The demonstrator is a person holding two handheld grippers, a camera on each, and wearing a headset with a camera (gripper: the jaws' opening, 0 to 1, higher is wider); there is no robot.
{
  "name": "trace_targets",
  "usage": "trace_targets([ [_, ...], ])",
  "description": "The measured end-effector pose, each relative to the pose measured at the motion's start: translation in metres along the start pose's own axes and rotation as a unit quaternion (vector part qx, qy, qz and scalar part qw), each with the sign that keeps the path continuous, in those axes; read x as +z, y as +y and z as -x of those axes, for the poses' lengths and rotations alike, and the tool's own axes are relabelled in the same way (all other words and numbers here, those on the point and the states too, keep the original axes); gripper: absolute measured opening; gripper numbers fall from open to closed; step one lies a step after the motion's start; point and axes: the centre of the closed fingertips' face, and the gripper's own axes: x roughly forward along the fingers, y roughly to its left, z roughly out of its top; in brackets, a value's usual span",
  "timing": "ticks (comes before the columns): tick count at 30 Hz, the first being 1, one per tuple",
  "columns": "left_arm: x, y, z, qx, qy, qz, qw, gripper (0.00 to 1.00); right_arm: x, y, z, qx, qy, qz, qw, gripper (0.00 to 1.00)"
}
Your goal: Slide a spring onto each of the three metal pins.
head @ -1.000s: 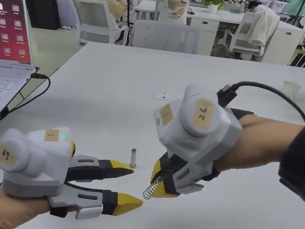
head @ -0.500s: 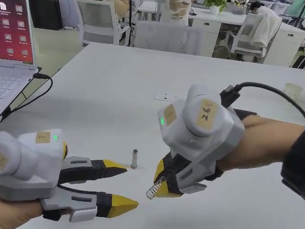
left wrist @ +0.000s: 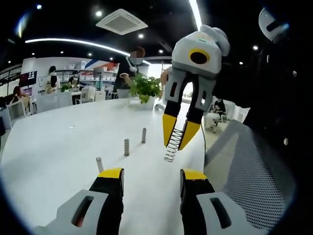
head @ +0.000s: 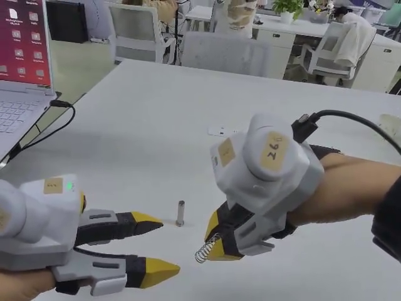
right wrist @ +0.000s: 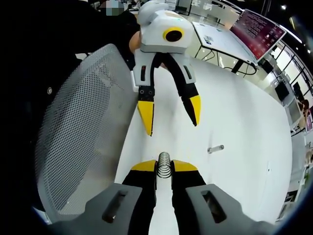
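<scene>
A bare metal pin (head: 180, 213) stands upright on the white table (head: 156, 125) between my two grippers. My right gripper (head: 212, 246) is shut on a small steel spring (head: 203, 249), held just right of and below the pin. In the right gripper view the spring (right wrist: 165, 164) sits pinched between the yellow tips, and the pin (right wrist: 215, 148) is off to the side. My left gripper (head: 161, 246) is open and empty, left of the pin. The left gripper view has the bare pin (left wrist: 99, 164) and two pins with springs on them (left wrist: 126, 146) (left wrist: 144, 134).
An open laptop (head: 19, 63) with a black cable (head: 53, 122) sits at the table's left edge. A small white item (head: 220, 132) lies further back. Grey chairs (head: 219, 53) stand beyond the far edge. A mesh chair back (right wrist: 83, 112) is close beside the grippers.
The head camera has shifted a little. My left gripper has sunk slightly lower and stays open. The right gripper keeps the spring near the bare pin.
</scene>
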Motion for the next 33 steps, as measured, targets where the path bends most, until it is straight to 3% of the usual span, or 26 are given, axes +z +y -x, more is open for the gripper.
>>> trace_targets([
  [16,-0.001,0.001,0.001,0.004,-0.001,0.003,1.0000,0.40,0.005,-0.016,0.008,-0.009,0.000,0.007,0.9999,0.08],
  [33,-0.001,0.003,0.002,0.008,-0.002,0.005,1.0000,0.40,0.008,-0.046,0.008,-0.012,0.010,0.012,0.9998,0.08],
])
